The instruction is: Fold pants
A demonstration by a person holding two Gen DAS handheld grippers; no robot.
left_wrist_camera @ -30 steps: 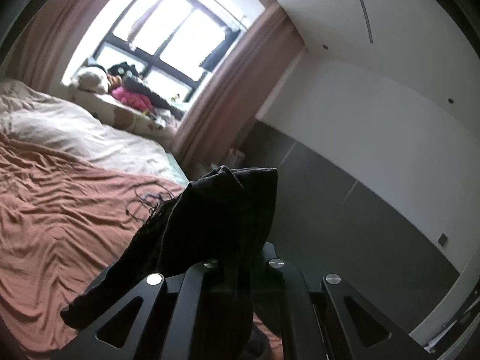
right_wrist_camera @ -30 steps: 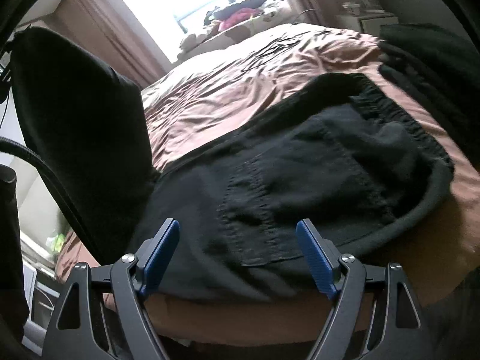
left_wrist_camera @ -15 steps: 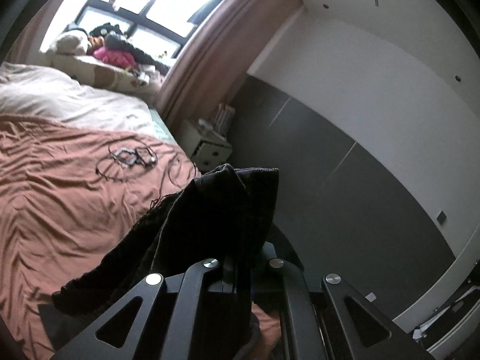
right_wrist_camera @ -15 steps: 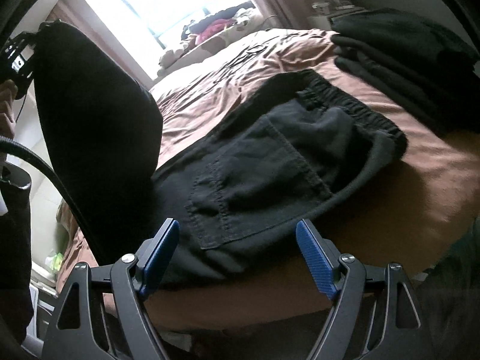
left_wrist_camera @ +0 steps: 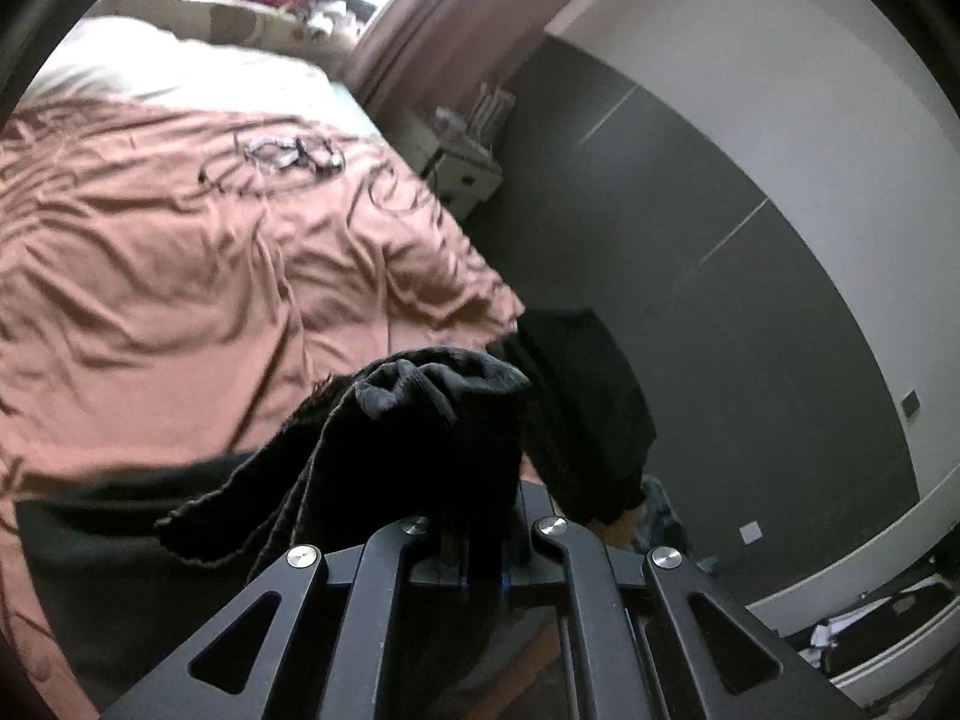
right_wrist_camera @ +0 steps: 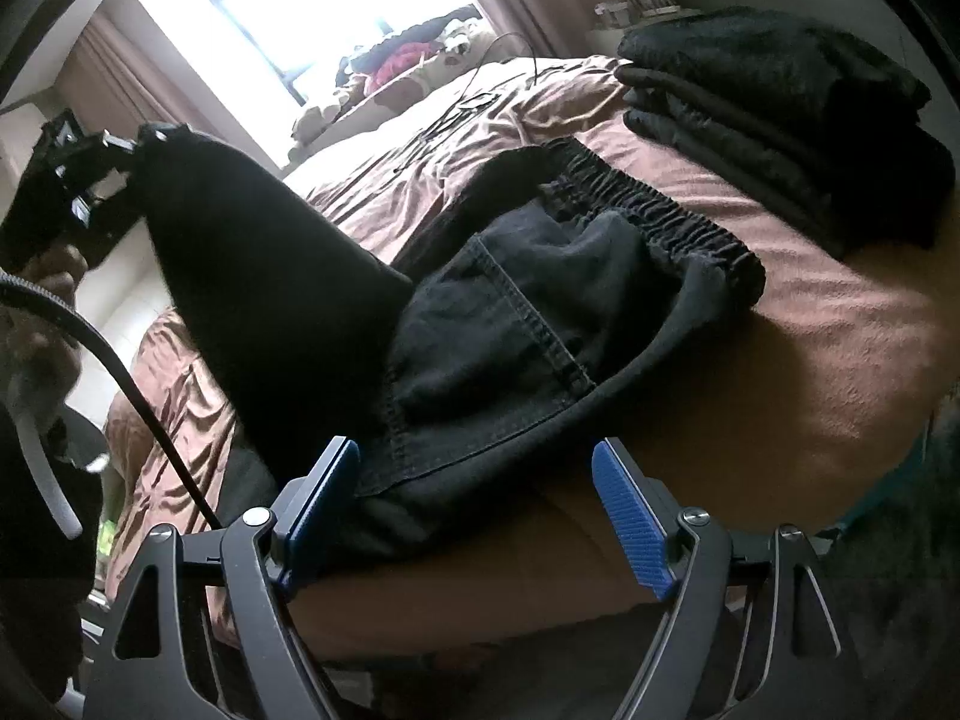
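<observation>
The right gripper [right_wrist_camera: 480, 510] hovers at the near edge of the bed [right_wrist_camera: 840, 360], its blue-padded jaws standing wide apart with nothing pinched between them; the seat hem of the black pants [right_wrist_camera: 528, 330] lies just beyond the left pad. The pants rest on the rust-brown bedcover near the bed's near edge, back pocket facing up, and their elastic waistband [right_wrist_camera: 660, 210] points toward the right side of the bed, so the long axis runs across the bed from right to left. From the seat, the leg part rises off the cover in a taut dark sheet up to the left gripper [right_wrist_camera: 129, 147], seen at the upper left of the right wrist view with a hand [right_wrist_camera: 54, 282] behind it. In the left wrist view that gripper [left_wrist_camera: 474, 546] has its jaws closed tight on a bunched fold of the pants' hem [left_wrist_camera: 432, 396], which drapes over and in front of the fingers. Beyond the waistband, toward the bed's far right corner, sits a stack of folded dark clothes [right_wrist_camera: 780, 108]. Farther up the cover lies a tangle of cables [left_wrist_camera: 288, 150], then pale bedding, and a window sill heaped with soft toys [right_wrist_camera: 420, 54].
</observation>
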